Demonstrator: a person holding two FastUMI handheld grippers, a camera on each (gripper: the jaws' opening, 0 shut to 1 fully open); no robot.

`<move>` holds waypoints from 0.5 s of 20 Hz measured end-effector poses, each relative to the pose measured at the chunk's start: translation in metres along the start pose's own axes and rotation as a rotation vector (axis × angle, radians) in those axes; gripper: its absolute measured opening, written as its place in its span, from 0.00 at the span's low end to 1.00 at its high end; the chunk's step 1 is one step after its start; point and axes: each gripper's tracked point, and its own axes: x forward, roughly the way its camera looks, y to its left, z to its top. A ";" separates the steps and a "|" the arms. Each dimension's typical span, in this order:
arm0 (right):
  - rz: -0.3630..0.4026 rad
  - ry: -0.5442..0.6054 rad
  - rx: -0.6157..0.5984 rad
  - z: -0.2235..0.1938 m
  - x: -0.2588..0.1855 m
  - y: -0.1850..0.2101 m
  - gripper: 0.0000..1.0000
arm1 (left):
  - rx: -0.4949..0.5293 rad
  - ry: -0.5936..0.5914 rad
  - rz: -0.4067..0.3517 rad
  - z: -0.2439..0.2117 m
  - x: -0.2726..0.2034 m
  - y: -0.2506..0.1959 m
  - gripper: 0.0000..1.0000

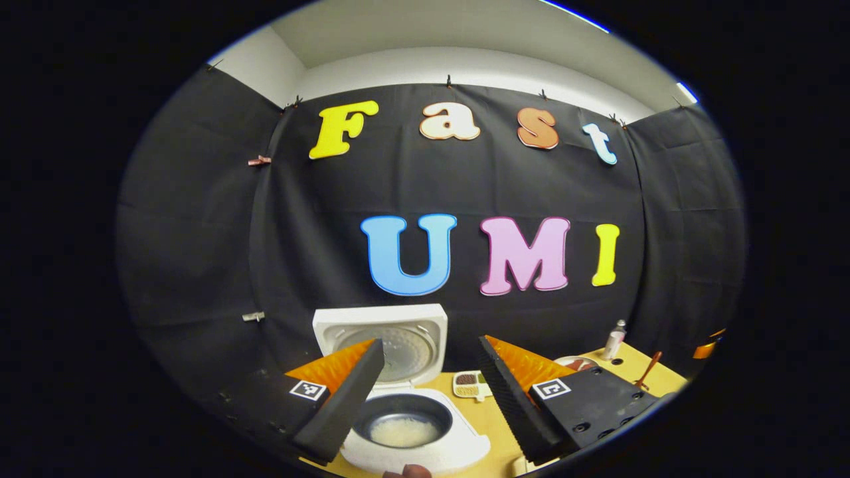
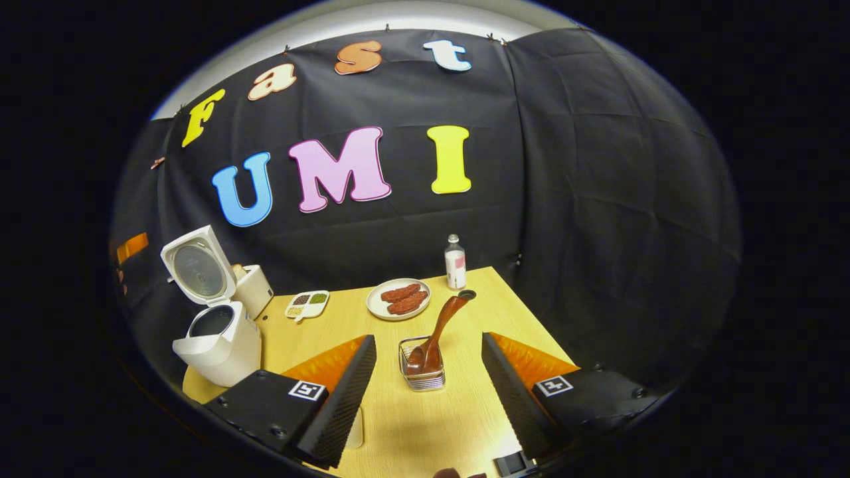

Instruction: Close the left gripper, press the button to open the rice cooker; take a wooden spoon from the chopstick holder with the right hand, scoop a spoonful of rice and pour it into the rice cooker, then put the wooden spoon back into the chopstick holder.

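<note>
The cooker (image 1: 405, 425) stands lid-up, rice in its pot, below the left gripper (image 1: 428, 392) — jaws apart. The right gripper (image 2: 428, 392) gapes too, empty — the spoon (image 2: 438, 332) sits bowl-down in the holder (image 2: 422, 372) between its fingers.

The white rice cooker (image 2: 219, 338) stands at the left edge of the tabletop (image 2: 425, 411) with its lid (image 2: 198, 265) swung up and back; its dark inner pot (image 1: 402, 419) holds a shallow layer of white rice (image 1: 404, 431); the brown wooden spoon (image 2: 438, 332) sits bowl-down in the wire chopstick holder (image 2: 421, 372), handle tilted up and to the right; the holder stands near the tabletop's middle, well apart from the cooker.
</note>
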 end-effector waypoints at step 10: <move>0.016 0.012 -0.026 -0.025 -0.049 0.044 0.99 | 0.011 -0.035 0.107 0.033 0.114 0.051 0.96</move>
